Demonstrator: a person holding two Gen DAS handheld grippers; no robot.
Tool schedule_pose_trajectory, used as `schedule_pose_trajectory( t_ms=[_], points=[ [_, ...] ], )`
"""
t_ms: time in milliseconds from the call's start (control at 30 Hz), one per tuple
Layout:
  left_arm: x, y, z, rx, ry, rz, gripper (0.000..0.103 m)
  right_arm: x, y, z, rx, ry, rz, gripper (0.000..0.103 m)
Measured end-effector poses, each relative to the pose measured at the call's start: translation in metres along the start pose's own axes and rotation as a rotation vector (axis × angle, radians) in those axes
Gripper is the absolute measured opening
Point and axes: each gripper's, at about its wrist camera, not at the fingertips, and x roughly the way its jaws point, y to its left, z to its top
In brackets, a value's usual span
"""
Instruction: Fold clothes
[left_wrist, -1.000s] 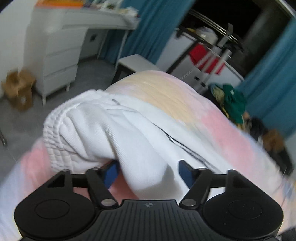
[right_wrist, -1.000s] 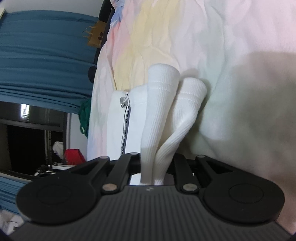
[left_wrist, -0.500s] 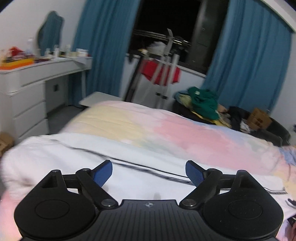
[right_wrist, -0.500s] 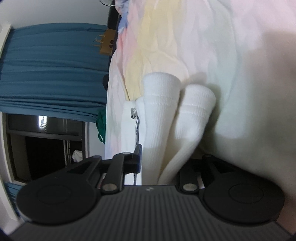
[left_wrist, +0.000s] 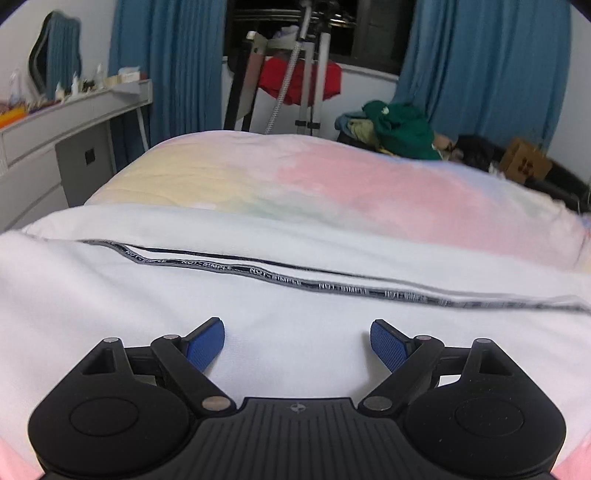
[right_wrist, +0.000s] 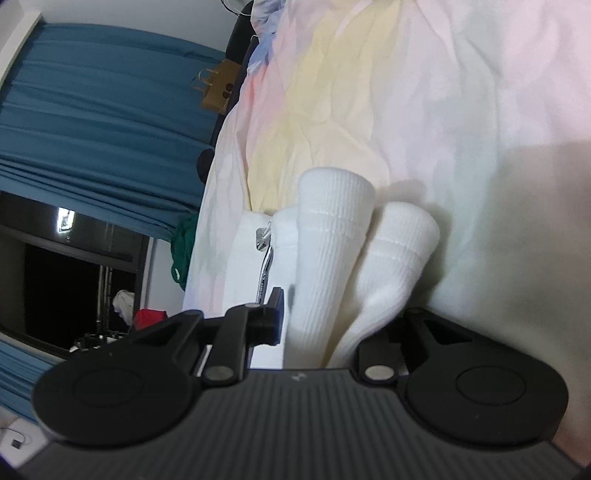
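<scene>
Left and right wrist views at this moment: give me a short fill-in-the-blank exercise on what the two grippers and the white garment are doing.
1. The left gripper hangs over the white garment with its jaws wide ____.
2. The printed tape along the garment's zipper is ____ in colour.
3. Two ribbed white ____ stand between the fingers of the right gripper.
4. The garment lies on a pastel ____.

Missing words: open; black; cuffs; bedspread
</scene>
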Motion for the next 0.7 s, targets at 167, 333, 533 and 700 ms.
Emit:
schedule_pose_trajectory(
  t_ms=[167,333,533,700],
  points=[
    [0.011,-0.009,-0.009,0.058,0.007,0.025,0.088,0.011,0.009,0.0,-0.07,0.0,-0.055,0.024],
    [0.024,-0.01,-0.015,0.087,0.015,0.041,0.091,0.011,0.018,0.0,-0.146,-0.006,-0.102,0.015],
    [0.031,-0.012,-0.017,0.119,0.019,0.049,0.094,0.001,0.047,-0.007,-0.305,-0.067,-0.116,0.012],
    [0.028,-0.011,-0.015,0.121,0.015,0.046,0.094,-0.014,0.084,-0.021,-0.472,-0.143,-0.106,0.012]
  ],
)
